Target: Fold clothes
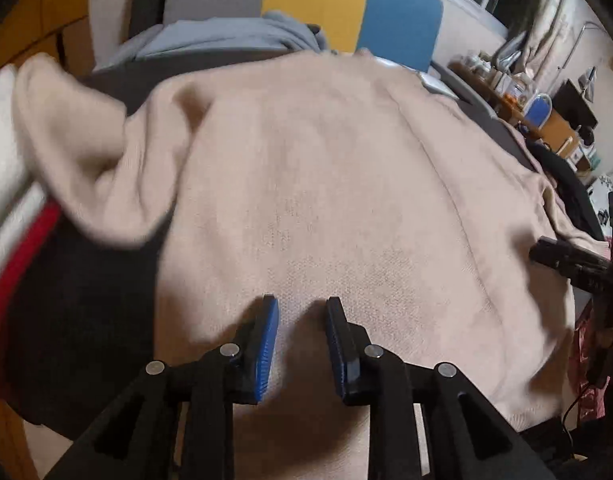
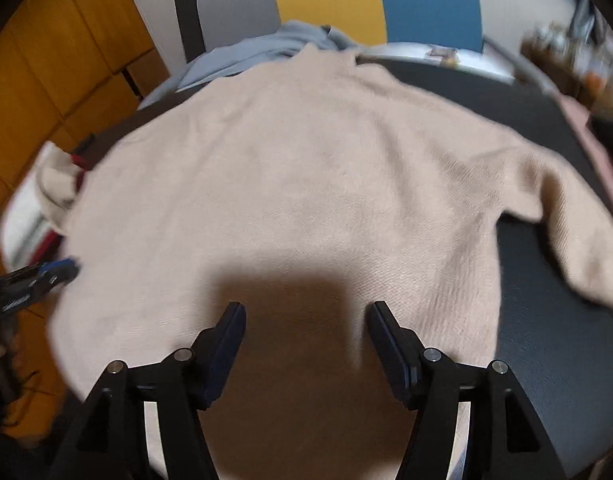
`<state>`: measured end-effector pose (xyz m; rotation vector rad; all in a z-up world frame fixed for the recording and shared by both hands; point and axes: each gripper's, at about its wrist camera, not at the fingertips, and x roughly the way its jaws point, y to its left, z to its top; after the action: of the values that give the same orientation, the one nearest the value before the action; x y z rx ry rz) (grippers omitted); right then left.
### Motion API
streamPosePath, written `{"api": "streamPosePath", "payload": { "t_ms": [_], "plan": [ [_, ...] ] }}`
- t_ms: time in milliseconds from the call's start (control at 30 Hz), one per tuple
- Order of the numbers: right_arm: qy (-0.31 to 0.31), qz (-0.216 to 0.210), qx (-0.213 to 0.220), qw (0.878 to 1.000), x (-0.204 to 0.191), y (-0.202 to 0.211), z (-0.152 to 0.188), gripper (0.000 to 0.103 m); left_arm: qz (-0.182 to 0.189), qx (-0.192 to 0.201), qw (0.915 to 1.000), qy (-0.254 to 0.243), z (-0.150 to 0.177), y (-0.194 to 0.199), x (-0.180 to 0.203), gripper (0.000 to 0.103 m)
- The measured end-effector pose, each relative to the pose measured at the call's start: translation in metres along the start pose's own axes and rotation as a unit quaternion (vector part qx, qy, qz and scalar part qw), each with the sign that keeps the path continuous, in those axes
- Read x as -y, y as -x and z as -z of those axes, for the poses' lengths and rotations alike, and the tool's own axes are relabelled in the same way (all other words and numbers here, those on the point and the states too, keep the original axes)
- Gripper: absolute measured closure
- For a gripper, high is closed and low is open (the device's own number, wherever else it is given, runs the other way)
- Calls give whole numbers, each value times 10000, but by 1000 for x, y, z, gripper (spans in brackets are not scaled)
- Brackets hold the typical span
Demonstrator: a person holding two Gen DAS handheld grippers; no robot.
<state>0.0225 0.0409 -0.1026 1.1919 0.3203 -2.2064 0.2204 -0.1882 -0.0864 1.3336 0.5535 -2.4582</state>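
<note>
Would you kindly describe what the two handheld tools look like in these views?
Both are black plastic linkages with silver pivot pins. The left tool has two flat fingers with ribbed blue pads on the inner faces. The right tool has the same build, but its pads look dark navy.

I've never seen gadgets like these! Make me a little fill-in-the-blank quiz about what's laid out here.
1. The beige sweater lies spread on a ____ surface.
2. Beyond its collar lies a crumpled light ____ garment.
3. Both the left gripper and the right gripper have their jaws ____.

Missing words: dark; blue; open
</note>
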Motion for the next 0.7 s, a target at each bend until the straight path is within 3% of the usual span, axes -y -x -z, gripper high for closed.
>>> {"api": "streamPosePath", "payload": {
  "t_ms": [67, 133, 200, 233, 367, 500, 600, 700],
  "plan": [
    [86, 190, 44, 9998, -3, -11, 0, 36, -1, -12, 9999, 120, 5, -2, 0, 79],
    [51, 224, 130, 9997, 4, -12, 5, 26, -16, -91, 9997, 241, -3, -2, 2, 81],
    [48, 197, 198, 9996, 4, -10, 6, 22, 307, 121, 9989, 337, -24, 0, 11, 79],
    [66, 198, 229, 9995, 3, -10, 7, 18, 450, 256, 9983, 281, -34, 1, 16, 79],
    [-123, -2, 347, 9993, 8, -5, 9, 13, 401, 767, 9953, -426, -85, -21, 63, 79],
    [-756, 28, 482, 9960, 41, 18, 15, 13, 520, 676, 9936, -744, -117, -57, 100, 79],
    [-1876, 322, 506, 9804, 105, 51, 37, 13, 494, 519, 9914, -1094, -108, -73, 112, 78],
    [-3437, 19, 721, 9363, 192, 87, 71, 17, 464, 373, 9897, -1303, -98, -90, 120, 78]
  ]
}}
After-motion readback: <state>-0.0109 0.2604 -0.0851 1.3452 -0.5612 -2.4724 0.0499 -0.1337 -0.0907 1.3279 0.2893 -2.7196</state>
